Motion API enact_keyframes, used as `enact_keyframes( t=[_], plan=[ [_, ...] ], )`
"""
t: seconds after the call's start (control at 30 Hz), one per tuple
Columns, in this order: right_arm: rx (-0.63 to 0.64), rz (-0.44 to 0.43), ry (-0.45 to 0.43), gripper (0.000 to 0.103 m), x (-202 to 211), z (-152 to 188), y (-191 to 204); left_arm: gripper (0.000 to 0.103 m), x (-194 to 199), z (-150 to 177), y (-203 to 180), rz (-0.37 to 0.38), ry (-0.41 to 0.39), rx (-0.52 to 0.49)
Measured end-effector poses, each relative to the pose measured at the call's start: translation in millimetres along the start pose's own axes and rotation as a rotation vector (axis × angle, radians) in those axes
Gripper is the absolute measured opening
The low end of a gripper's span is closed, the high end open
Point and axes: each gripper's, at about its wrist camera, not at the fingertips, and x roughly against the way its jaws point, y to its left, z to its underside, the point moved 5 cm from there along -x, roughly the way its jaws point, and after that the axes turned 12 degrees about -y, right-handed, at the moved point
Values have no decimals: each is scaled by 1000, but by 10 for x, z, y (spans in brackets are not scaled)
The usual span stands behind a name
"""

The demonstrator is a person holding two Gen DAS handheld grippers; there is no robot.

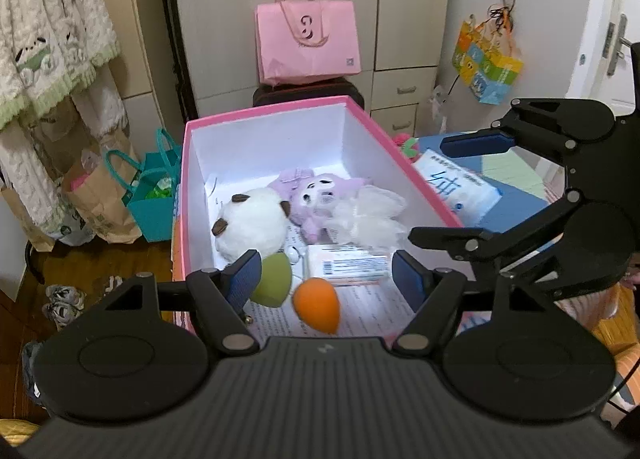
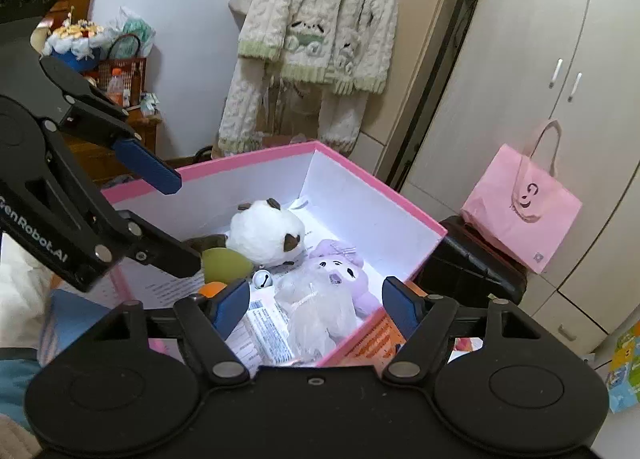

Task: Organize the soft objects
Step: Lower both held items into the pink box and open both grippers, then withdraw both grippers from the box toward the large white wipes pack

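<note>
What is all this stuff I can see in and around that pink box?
box: one, pink outside, white inside, centre
round plush: one, white with brown ears, in the box
bunny plush: one, lilac, in the box beside the round plush
fluffy plush: one, whitish, lying against the bunny plush
egg-shaped sponges: two, green and orange, near end of the box
packet: one, white with printed label, in the box
bell: one, silver, in the box
tote bag: one, pink, behind the box
cardigan: one, cream with green trim, hanging
left gripper: open, empty
right gripper: open, empty
</note>
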Motion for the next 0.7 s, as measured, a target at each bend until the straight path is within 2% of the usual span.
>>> enact_keyframes(
  t=[0.27,0.47,0.7],
  plan=[
    [-28,22,-50,79,485,45,-125,72,318,-44,-341,16,-29,-54],
    [-115,40,-72,80,894,274,-418,72,462,-96,-654,31,-50,-97],
    [-194,94,-80,80,1227,612,-794,72,436,-170,-1088,131,-36,-100]
  ],
)
